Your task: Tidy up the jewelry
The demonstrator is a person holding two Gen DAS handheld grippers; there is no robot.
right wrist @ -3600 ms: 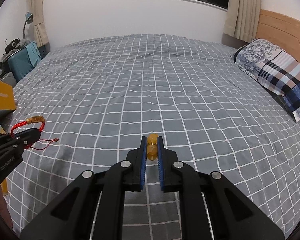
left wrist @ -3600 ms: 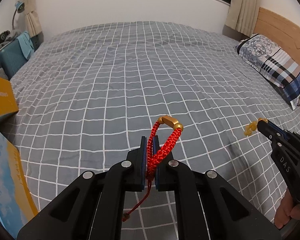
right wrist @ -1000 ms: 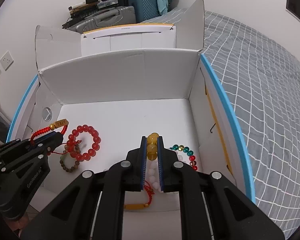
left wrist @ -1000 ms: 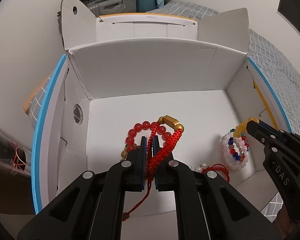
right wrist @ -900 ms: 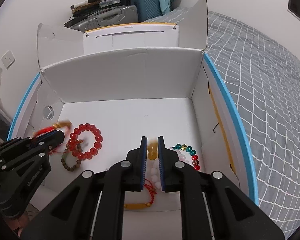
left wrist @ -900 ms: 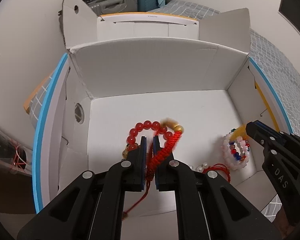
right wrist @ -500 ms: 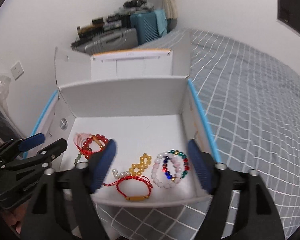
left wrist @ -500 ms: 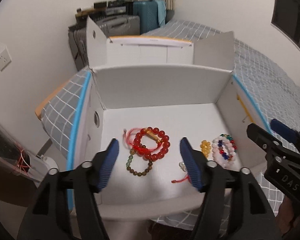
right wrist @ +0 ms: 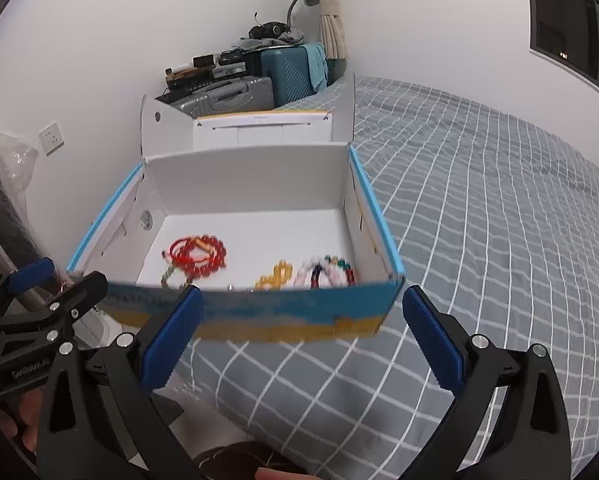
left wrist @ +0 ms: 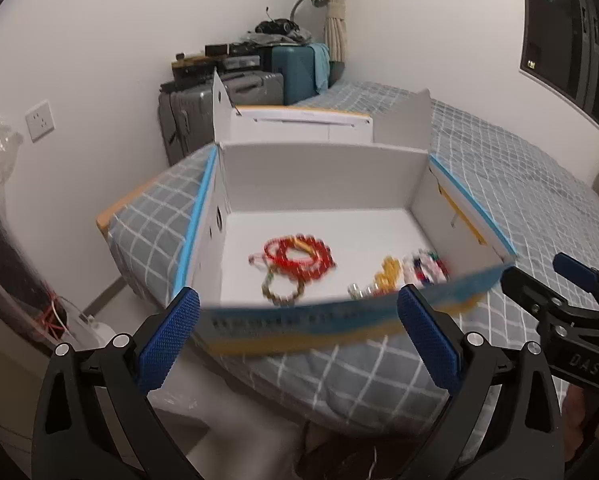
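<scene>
An open white cardboard box with blue rims sits on the corner of the bed; it also shows in the right wrist view. Inside lie a red woven bracelet on a red bead bracelet, a yellow bead bracelet, a multicoloured bead bracelet and a green-brown bead bracelet. My left gripper is open and empty, in front of the box. My right gripper is open and empty, also in front of it.
The grey checked bed stretches to the right. Suitcases with clutter stand behind the box by the wall. A second opened white box sits behind the first. The bed's edge and floor lie to the left.
Both grippers let go of their bracelets, the red woven one and the yellow bead one, which now lie in the box. Both grippers have opened wide and pulled back from the box.
</scene>
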